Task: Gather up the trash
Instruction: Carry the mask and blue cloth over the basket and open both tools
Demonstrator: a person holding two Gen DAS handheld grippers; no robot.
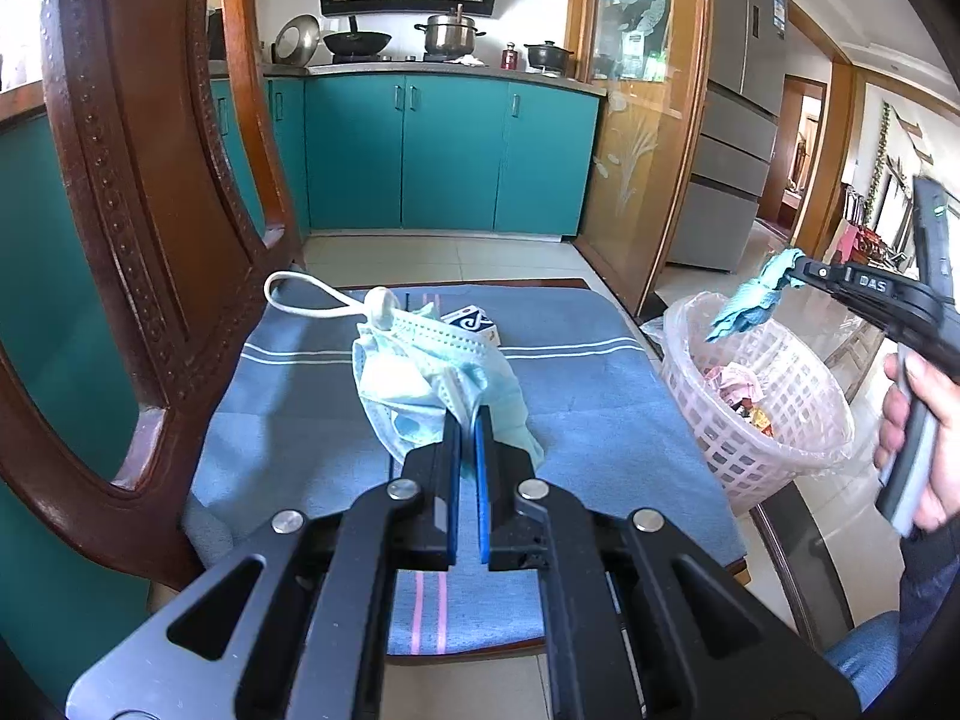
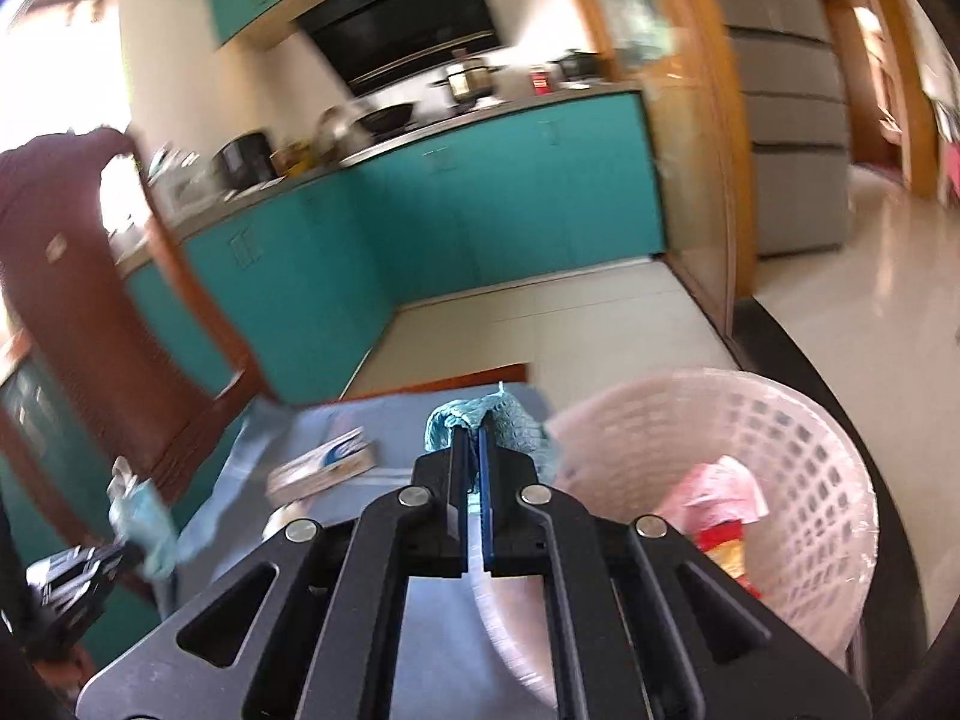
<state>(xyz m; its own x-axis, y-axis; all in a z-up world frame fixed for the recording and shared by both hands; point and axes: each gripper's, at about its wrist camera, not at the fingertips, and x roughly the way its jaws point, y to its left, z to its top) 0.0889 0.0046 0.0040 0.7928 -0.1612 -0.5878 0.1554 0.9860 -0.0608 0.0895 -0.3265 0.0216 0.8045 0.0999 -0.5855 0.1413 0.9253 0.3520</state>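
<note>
**Teal scrap at the basket, mask next**

My right tool (image 2: 474, 450) is pinched tight on a crumpled teal scrap (image 2: 510, 420), knobbly like woven cloth, held at the rim of the white lattice waste basket (image 1: 774, 420). The basket is lined with thin clear plastic and already holds pink and red wrappers. I judge the next move is to centre over the opening and let go. My left tool (image 1: 468, 432) is clamped on a soft pleated blue face mask (image 1: 420, 372), above the striped chair cushion (image 1: 600, 396), near a small box (image 1: 471, 324).
</note>
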